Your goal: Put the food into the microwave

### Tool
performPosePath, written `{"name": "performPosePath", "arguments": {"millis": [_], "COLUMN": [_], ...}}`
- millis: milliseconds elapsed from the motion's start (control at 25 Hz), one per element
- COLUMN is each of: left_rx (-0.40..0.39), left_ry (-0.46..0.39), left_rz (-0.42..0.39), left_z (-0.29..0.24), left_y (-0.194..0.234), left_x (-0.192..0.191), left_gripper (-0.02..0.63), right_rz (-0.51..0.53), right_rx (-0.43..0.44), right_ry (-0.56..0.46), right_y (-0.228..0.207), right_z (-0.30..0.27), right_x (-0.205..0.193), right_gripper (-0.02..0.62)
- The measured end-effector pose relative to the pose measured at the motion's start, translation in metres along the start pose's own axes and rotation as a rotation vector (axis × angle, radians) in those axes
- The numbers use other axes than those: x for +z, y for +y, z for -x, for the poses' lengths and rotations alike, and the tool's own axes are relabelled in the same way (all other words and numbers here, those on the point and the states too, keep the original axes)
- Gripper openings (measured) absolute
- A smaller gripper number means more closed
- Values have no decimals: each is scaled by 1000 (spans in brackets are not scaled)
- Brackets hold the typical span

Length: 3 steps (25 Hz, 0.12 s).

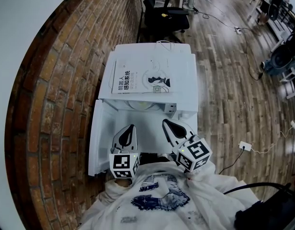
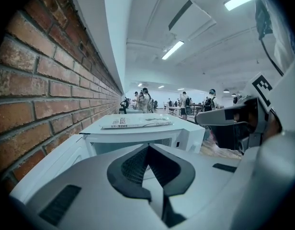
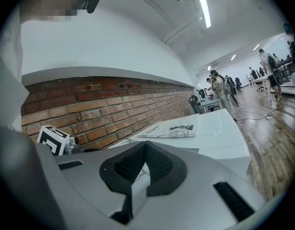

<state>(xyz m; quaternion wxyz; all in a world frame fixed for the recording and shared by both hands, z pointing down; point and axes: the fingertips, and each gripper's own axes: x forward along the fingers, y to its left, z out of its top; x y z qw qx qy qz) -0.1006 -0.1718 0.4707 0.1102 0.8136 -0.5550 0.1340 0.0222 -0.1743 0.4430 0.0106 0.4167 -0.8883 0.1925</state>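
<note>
- The left hand-held gripper (image 1: pixel 131 127) has its jaws closed tip to tip with nothing between them; it is held low, close to the person's body
- The right hand-held gripper (image 1: pixel 165 122) is closed in the same way and carries nothing; it sits just beside the left one, and both point toward the microwave (image 1: pixel 186 80)
- The microwave's door (image 1: pixel 94 147) stands swung out on the left, near the left hand-held gripper, so the cavity is open
- No food can be made out for certain: a pale round shape (image 1: pixel 142 104) shows just inside the cavity mouth, but whether it is a plate with food or the bare turntable I cannot tell
- A book (image 1: pixel 140 78) lies flat on the microwave's top
- Likely risks: a careless sweep of the left hand-held gripper could knock the open door; a hard push on the door may jolt the microwave and shift the book; if the food is elsewhere, shut jaws must open before any grasp
</note>
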Motion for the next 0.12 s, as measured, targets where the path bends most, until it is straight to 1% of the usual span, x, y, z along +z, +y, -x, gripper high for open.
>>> {"name": "performPosePath", "arguments": {"millis": [120], "left_rx": [5], "left_ry": [-2], "left_rz": [1], "left_z": [1], "left_y": [1], "left_x": [1], "left_gripper": [8], "right_rz": [-6], "right_rx": [0], "right_ry": [1], "right_y": [0], "right_z": [0], "right_x": [0], "right_gripper": [12]}}
